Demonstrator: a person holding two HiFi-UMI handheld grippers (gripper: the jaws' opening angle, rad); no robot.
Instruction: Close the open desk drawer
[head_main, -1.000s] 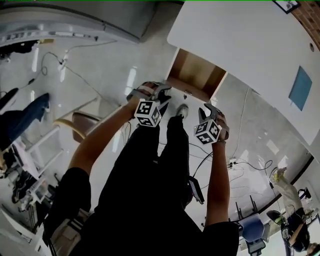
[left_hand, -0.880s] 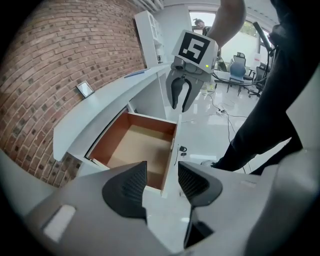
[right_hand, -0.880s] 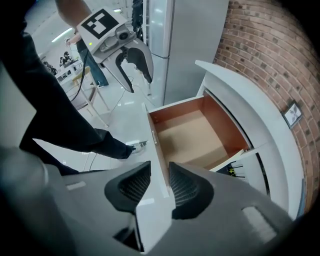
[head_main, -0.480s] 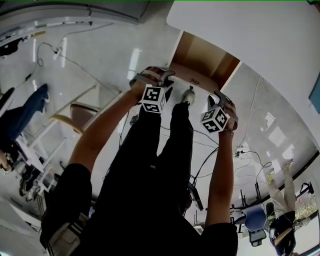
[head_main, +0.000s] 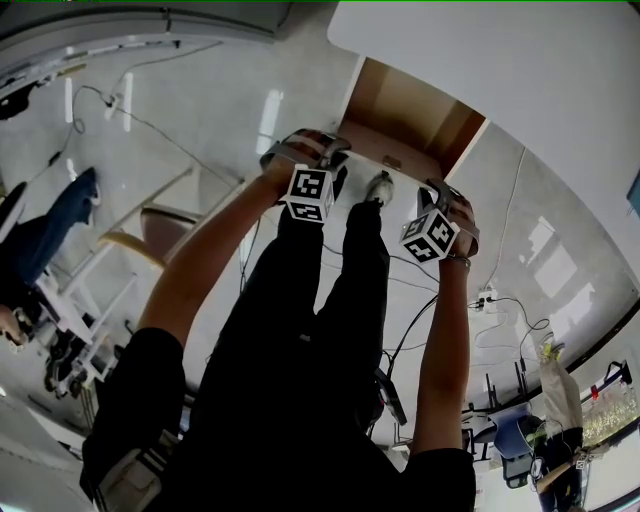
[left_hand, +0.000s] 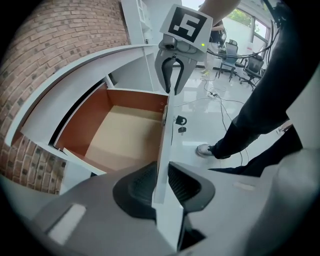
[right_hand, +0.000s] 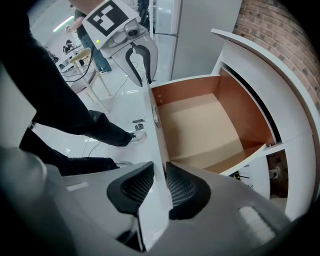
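The desk drawer (head_main: 412, 108) stands pulled out from under the white desk top (head_main: 500, 60), its brown inside (left_hand: 125, 135) empty. Its white front panel (left_hand: 162, 142) runs edge-on between both pairs of jaws. My left gripper (left_hand: 160, 184) straddles the panel's top edge near one end, and its jaws have just been closing, with the pads now against both faces. My right gripper (right_hand: 160, 187) grips the same edge (right_hand: 156, 135) near the other end, its jaws likewise just closed in. From the head, the left gripper (head_main: 335, 160) and the right gripper (head_main: 432, 197) sit along the drawer's near edge.
A lock with hanging keys (left_hand: 180, 121) sits on the drawer's outer face. The person's legs and a shoe (head_main: 378, 186) stand just in front of the drawer. Cables (head_main: 470, 310) trail on the glossy floor, a chair (head_main: 165, 235) is at left, and a brick wall (left_hand: 55, 40) lies behind the desk.
Both grippers have come down onto the top edge of the drawer front, and their jaws have narrowed around it. The drawer stays pulled out.
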